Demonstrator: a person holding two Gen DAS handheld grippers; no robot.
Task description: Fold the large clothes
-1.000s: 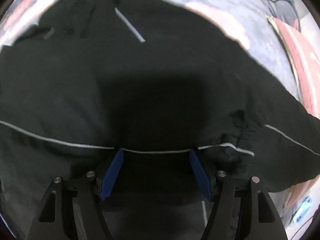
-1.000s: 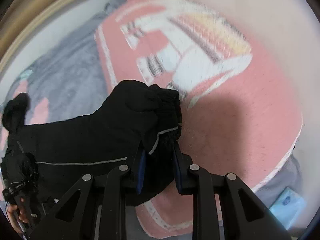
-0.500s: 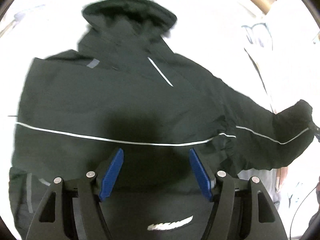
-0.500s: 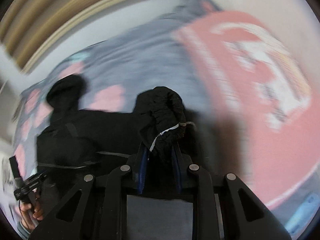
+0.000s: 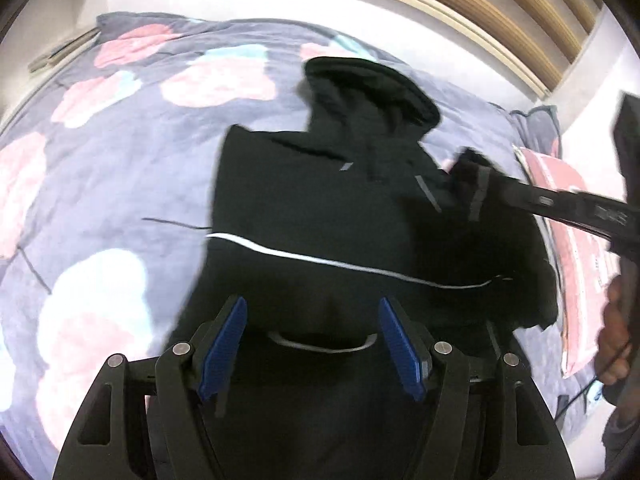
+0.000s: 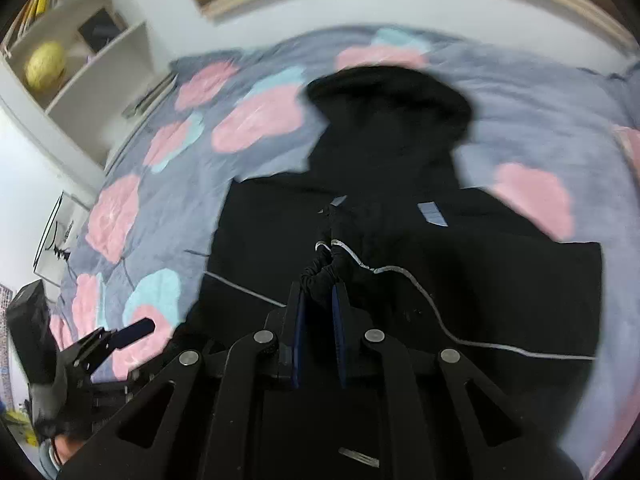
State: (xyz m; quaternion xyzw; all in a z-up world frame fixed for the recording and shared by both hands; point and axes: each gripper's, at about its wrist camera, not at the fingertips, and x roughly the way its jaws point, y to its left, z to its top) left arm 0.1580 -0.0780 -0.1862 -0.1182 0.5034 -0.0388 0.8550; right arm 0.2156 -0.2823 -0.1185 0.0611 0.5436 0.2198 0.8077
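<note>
Black jacket lies spread on the bed, barely folded. Right gripper pinches a sleeve cuff over the middle; left gripper hangs with jaws apart, holding nothing.

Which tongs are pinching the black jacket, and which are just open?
The right tongs pinch the jacket's sleeve cuff between nearly closed blue pads. The left tongs gape wide above the black jacket, holding nothing.

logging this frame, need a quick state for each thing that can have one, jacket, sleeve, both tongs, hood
black jacket: spread on the floral bedspread, not yet folded up
sleeve cuff: pinched in the right tongs, brought over the jacket's body
right tongs: shut on the cuff
left tongs: open, holding nothing, over the jacket's lower part
hood: lying flat at the far end
</note>
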